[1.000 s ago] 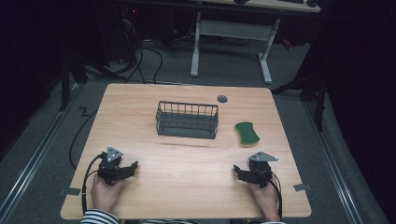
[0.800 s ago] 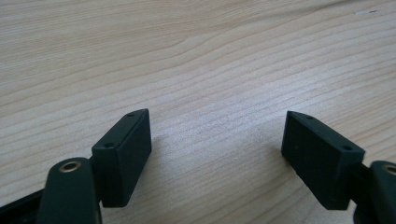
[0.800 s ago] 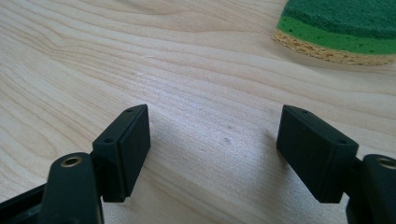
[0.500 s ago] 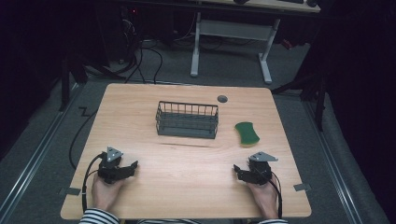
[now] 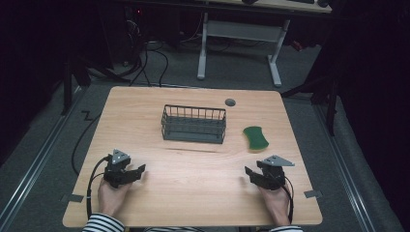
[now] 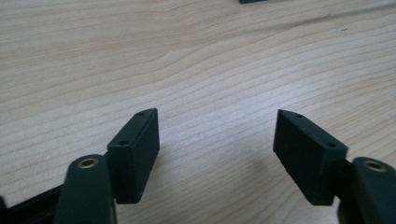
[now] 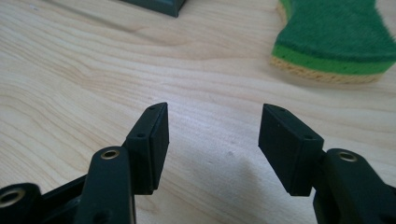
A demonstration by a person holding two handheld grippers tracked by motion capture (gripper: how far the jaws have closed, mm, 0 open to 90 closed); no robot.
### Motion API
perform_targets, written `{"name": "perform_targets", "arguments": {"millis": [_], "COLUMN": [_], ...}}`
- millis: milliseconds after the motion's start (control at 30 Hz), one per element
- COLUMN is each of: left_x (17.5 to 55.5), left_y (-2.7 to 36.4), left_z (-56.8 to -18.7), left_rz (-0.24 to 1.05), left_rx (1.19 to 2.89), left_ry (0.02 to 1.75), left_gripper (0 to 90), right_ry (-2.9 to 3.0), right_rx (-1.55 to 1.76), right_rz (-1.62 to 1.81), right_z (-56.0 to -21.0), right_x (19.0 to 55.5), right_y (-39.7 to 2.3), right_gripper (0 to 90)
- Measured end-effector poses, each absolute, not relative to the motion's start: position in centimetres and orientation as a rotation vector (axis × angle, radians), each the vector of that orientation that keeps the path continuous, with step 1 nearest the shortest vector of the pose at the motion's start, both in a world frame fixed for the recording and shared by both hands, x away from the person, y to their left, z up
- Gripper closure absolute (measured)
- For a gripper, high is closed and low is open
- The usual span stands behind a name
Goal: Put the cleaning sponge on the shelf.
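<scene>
A dark wire basket [image 5: 194, 124] stands at the middle of the wooden table [image 5: 193, 193]. To its right lies a green sponge [image 5: 255, 137] with a yellow underside, seen close at the top right of the right gripper view as the sponge [image 7: 334, 39]. My left gripper [image 5: 140, 171] rests low at the table's near left, open, with bare wood between its jaws, as the left gripper [image 6: 215, 128] in its own view. At the near right, my right gripper [image 5: 248, 174] is open too, nothing held, the right gripper [image 7: 213, 122] aimed just left of the sponge.
A small grey round cap [image 5: 230, 102] is set in the table's far edge. A corner of the basket base [image 7: 156, 5] shows at the top of the right gripper view. Cables trail from both grippers toward the near edge. Another desk's white legs [image 5: 203, 48] stand beyond.
</scene>
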State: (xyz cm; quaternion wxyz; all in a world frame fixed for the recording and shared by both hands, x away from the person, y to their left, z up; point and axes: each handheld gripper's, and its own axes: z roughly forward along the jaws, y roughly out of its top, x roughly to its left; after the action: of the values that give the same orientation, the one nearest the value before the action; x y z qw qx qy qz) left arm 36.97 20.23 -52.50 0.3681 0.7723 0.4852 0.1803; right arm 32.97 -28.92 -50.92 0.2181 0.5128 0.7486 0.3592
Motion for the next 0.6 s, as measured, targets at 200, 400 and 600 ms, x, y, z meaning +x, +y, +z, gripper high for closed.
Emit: {"name": "perform_targets", "arguments": {"millis": [200,400,600], "left_x": [37.9,39.3,41.6], "left_y": [19.7,18.4,16.9], "left_z": [-51.0,-49.6,-48.4], "left_rz": [0.462,0.462,0.467], "left_rx": [1.975,1.990,2.010], "left_ry": [1.215,1.164,1.138], "left_gripper": [35.7,38.3,40.6], "right_ry": [2.063,2.114,2.144], "right_rx": [1.420,1.361,1.336], "right_rz": [1.034,1.035,1.018], "right_z": [-49.5,-48.3,-47.5], "right_x": [33.9,35.4,37.1], "right_y": [-28.9,-27.4,-25.9], "right_gripper": [42.6,51.6,55.4]}}
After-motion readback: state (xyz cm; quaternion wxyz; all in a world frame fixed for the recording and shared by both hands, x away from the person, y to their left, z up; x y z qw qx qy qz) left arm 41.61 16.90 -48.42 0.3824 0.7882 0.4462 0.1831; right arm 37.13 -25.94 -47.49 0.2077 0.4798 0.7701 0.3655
